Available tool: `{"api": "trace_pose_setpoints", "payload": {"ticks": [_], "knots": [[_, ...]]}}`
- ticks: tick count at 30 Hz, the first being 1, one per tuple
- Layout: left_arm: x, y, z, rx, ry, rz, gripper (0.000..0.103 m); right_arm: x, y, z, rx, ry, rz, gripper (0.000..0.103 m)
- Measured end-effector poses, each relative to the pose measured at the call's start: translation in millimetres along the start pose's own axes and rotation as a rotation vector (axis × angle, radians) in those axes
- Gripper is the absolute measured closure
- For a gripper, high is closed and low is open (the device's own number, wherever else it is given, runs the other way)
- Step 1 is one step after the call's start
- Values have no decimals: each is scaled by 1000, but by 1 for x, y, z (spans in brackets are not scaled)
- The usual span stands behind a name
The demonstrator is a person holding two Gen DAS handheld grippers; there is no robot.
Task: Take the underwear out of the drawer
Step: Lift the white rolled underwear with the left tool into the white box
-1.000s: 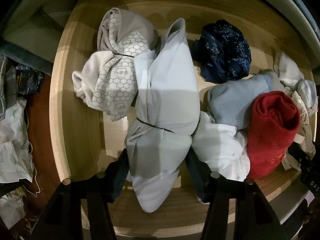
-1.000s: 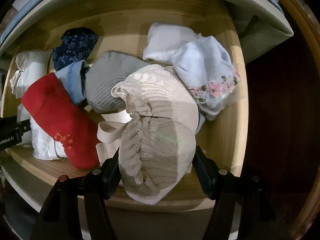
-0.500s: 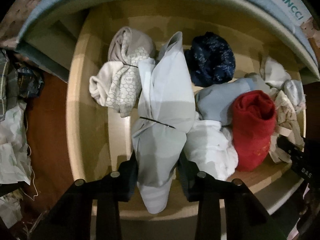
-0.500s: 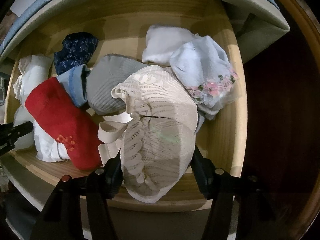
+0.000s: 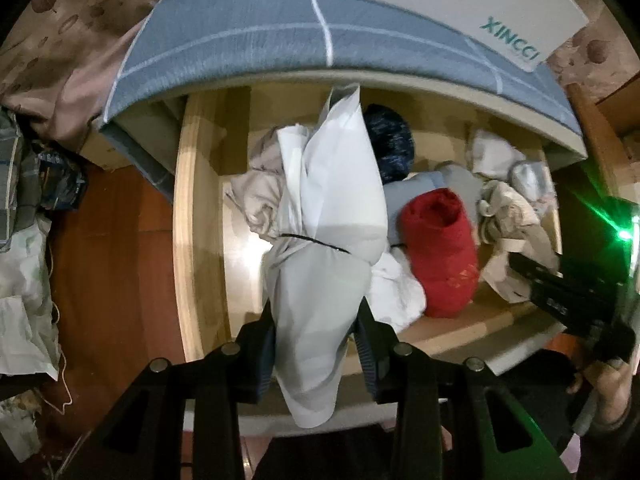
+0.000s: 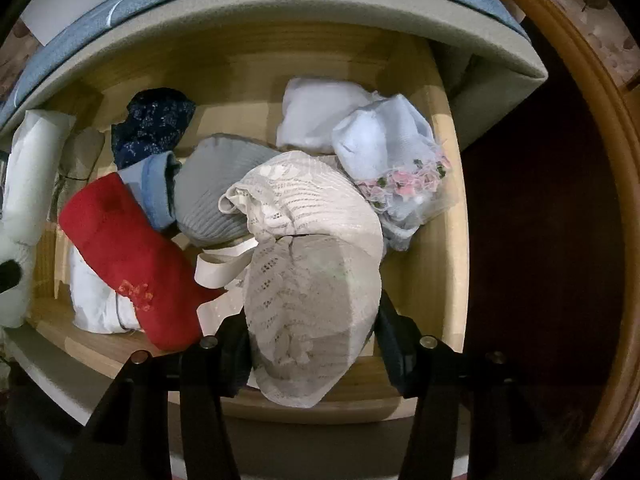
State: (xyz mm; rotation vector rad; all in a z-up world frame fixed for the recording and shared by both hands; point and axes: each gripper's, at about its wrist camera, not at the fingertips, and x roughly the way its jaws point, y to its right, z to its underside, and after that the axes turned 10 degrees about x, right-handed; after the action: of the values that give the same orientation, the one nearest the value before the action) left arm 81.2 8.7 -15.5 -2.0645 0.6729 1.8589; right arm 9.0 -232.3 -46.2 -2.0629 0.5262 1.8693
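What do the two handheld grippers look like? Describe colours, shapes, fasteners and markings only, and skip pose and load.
The left gripper is a matte black frame of angular struts with cut-out slots, round silver bolt heads, and dark blue-grey ribbed pads on its fingers. The right gripper is built the same way. In the left wrist view its body also shows black with small white lettering too blurred to read, beside a glaring green light.

"XINCCI" is printed in teal caps on a white label (image 5: 400, 4), which is set on the blue-grey mattress (image 5: 248, 40) right above the open drawer (image 5: 200, 240). Some small white lettering is seen on the right gripper (image 5: 560, 300), too blurred to be read.
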Motion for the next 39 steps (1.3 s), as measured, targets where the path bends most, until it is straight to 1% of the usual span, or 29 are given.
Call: {"api": "trace_pose_setpoints", "payload": {"ticks": [5,13,16,19,23,26,29,32,34,35,37,39], "knots": [[-21,-2,8,20,-14,12,67,-5,-3,0,2,-2,4,54],[-45,7,21,66,-28,-7,68,-3,-1,-1,10,-8,-1,54],[-56,8,26,63,-16,10,68,-1,-1,-2,11,-12,0,54],[-71,9,28,74,16,-5,68,-3,-1,-2,9,-12,1,54],[-100,13,25,101,93,-17,68,-2,-1,-2,7,-12,3,54],[-130,15,17,113,194,-27,68,-1,-1,-2,11,-12,-1,54],[-162,15,1,122,312,-62,68,0,-1,-2,13,-14,-3,54],[-195,12,-26,115,428,-82,68,0,-1,-2,10,-13,1,54],[-210,11,-45,121,475,-94,68,0,-1,-2,8,-13,3,54],[-217,12,-60,133,505,-113,68,1,-2,-2,7,-14,4,54],[-224,10,-83,137,539,-138,68,2,-3,-2,1,-18,10,54],[-225,8,-107,141,557,-156,68,3,-3,-2,-6,-15,14,54]]}}
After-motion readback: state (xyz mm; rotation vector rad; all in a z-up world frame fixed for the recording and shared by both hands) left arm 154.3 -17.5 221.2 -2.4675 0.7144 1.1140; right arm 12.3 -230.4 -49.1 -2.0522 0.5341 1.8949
